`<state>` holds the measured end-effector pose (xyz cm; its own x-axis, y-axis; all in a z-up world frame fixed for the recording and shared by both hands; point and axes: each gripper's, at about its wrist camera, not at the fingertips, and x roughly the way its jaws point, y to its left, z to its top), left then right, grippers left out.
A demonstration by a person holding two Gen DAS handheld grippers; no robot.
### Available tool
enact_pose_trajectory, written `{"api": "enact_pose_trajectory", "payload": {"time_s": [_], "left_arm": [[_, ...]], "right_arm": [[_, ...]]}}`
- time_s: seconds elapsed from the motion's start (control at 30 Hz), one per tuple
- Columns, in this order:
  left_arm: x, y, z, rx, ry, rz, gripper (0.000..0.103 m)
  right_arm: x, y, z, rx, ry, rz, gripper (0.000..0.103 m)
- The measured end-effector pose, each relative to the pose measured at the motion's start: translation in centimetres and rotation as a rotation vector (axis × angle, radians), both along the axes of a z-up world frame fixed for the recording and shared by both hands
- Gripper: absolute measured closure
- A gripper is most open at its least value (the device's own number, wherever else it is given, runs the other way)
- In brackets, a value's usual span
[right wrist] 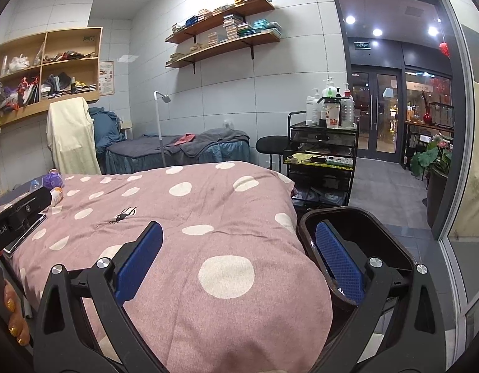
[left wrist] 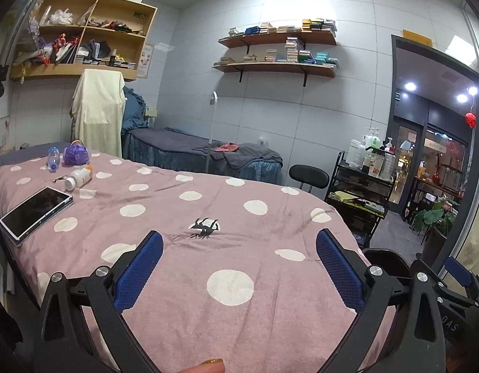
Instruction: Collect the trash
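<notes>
Left wrist view: your left gripper hung over the pink spotted blanket, fingers spread wide and grasping nothing. Between the blue pads, farther up the bed, lay a small black scrap, spidery in shape, well clear of the fingertips. Up at the far left corner of the bed you had the trash cluster: a clear bottle on its side, a crumpled purple wrapper just beside it, and a white bottle with an orange label lying nearer to you. A thin dark scrap sat next to that bottle's cap. A tablet rested flat near the left edge. At the right edge, part of your right gripper showed beside a dark bin. A fingertip poked in at the bottom.

Right wrist view: your right gripper was released too, fingers wide apart and empty. Its left pad hovered above the blanket; its right pad stood in front of the bin's opening, at the bed's right edge. The black scrap lay ahead to the left. The purple wrapper and white bottle sat far left, partly hidden by your left gripper's body. Your hand showed at lower left.
</notes>
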<state>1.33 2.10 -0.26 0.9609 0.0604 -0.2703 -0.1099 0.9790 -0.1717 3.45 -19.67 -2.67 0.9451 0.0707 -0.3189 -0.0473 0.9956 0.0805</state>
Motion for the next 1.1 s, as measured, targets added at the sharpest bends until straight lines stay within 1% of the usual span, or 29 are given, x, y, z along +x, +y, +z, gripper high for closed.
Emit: {"api": "enact_pose_trajectory", "payload": {"time_s": [0.47,1.1], "left_arm": [[-0.09,0.00,0.30,0.018,-0.001,0.010,0.006],[-0.14,0.11,0.84,0.024,0.000,0.010,0.006]], "right_arm": [[0.12,0.23,0.02,0.001,0.009,0.014,0.006],[0.34,0.30,0.14,0.008,0.012,0.021,0.006]]}}
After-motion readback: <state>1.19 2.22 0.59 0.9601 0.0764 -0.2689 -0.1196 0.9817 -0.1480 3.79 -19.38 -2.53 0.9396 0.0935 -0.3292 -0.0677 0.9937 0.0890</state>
